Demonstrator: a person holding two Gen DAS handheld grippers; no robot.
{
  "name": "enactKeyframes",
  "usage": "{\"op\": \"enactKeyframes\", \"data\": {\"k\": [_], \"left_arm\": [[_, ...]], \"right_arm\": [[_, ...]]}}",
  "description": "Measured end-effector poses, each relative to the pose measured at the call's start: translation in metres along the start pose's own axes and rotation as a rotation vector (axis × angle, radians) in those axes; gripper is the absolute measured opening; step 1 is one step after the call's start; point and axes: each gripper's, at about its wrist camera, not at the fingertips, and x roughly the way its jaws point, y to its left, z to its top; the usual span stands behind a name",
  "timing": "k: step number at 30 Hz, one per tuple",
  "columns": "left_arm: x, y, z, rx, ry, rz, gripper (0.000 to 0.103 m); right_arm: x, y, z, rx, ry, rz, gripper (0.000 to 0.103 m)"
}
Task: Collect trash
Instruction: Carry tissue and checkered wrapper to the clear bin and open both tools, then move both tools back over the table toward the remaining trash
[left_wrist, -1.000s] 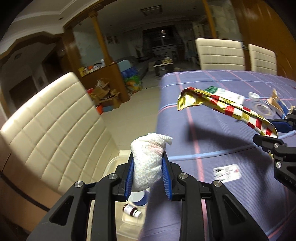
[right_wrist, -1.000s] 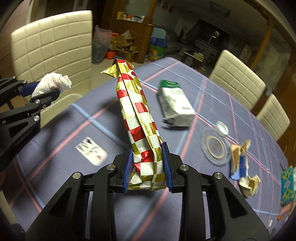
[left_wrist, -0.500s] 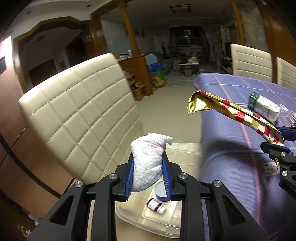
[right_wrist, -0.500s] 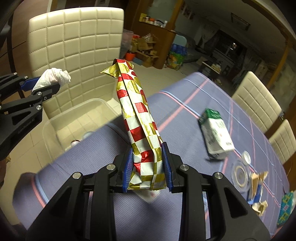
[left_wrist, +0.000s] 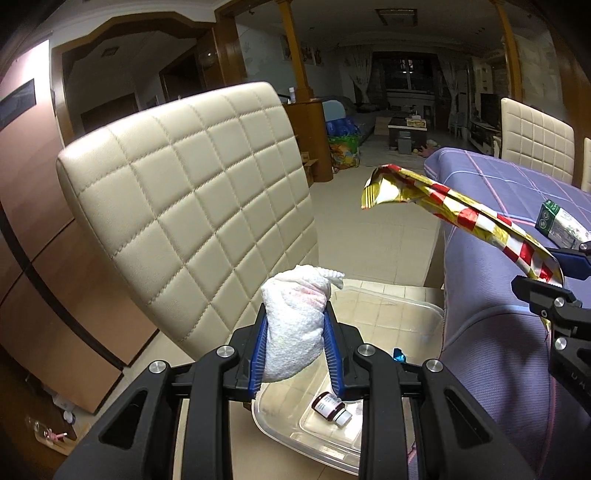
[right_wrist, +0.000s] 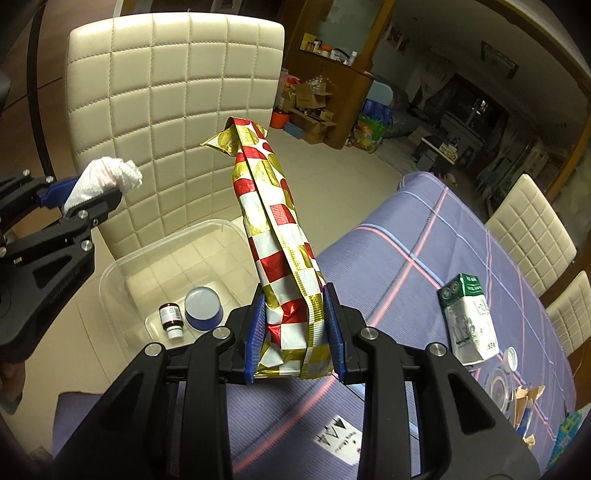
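Observation:
My left gripper (left_wrist: 295, 350) is shut on a crumpled white tissue wad (left_wrist: 293, 325) and holds it above a clear plastic bin (left_wrist: 402, 306) on the floor. The tissue (right_wrist: 99, 181) also shows at the left of the right wrist view. My right gripper (right_wrist: 295, 339) is shut on a long folded red, gold and white wrapper (right_wrist: 273, 236), over the table's near corner beside the bin (right_wrist: 122, 258). The wrapper (left_wrist: 443, 203) reaches in from the right of the left wrist view. The bin holds a small brown bottle (right_wrist: 170, 317) and a blue cup (right_wrist: 203, 308).
A cream quilted chair (left_wrist: 192, 206) stands right behind the bin. The purple-clothed table (right_wrist: 406, 280) carries a green-and-white carton (right_wrist: 469, 321), a clear lid (right_wrist: 498, 387), torn paper scraps (right_wrist: 528, 402) and a printed card (right_wrist: 338, 437). More chairs (right_wrist: 528, 221) line its far side.
Both grippers have moved left, from over the table towards the bin and the chair. The bin has come into full view below. Both holds are unchanged.

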Motion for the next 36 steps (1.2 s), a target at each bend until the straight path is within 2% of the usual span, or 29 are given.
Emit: {"op": "enactKeyframes", "data": {"k": [1,3,7,18,27,28,30,32,36], "left_arm": [[0.001,0.002,-0.001,-0.004,0.004,0.002,0.027],[0.003,0.004,-0.002,-0.009,0.010,0.003,0.027],[0.006,0.007,-0.004,-0.017,0.021,-0.005,0.027],[0.008,-0.006,-0.001,0.007,0.025,-0.026,0.027],[0.014,-0.020,0.006,0.015,0.027,-0.080,0.030],[0.015,-0.021,0.007,0.016,0.030,-0.087,0.033],[0.016,-0.023,0.009,0.010,0.031,-0.077,0.062],[0.014,-0.023,0.010,-0.002,0.022,-0.097,0.073],[0.014,-0.024,0.010,-0.001,0.022,-0.095,0.074]], "right_arm": [[0.001,-0.001,0.001,0.009,0.005,-0.002,0.062],[-0.002,-0.005,0.001,0.027,-0.029,-0.030,0.092],[-0.005,0.001,0.000,-0.012,-0.048,-0.084,0.086],[-0.013,-0.002,-0.008,-0.017,-0.058,-0.088,0.086],[-0.011,-0.016,-0.010,0.021,-0.050,-0.096,0.087],[-0.010,-0.019,-0.010,0.030,-0.048,-0.097,0.087],[-0.009,-0.021,-0.011,0.040,-0.043,-0.096,0.087],[-0.009,-0.023,-0.011,0.047,-0.041,-0.096,0.087],[-0.009,-0.024,-0.013,0.051,-0.040,-0.096,0.087]]}}
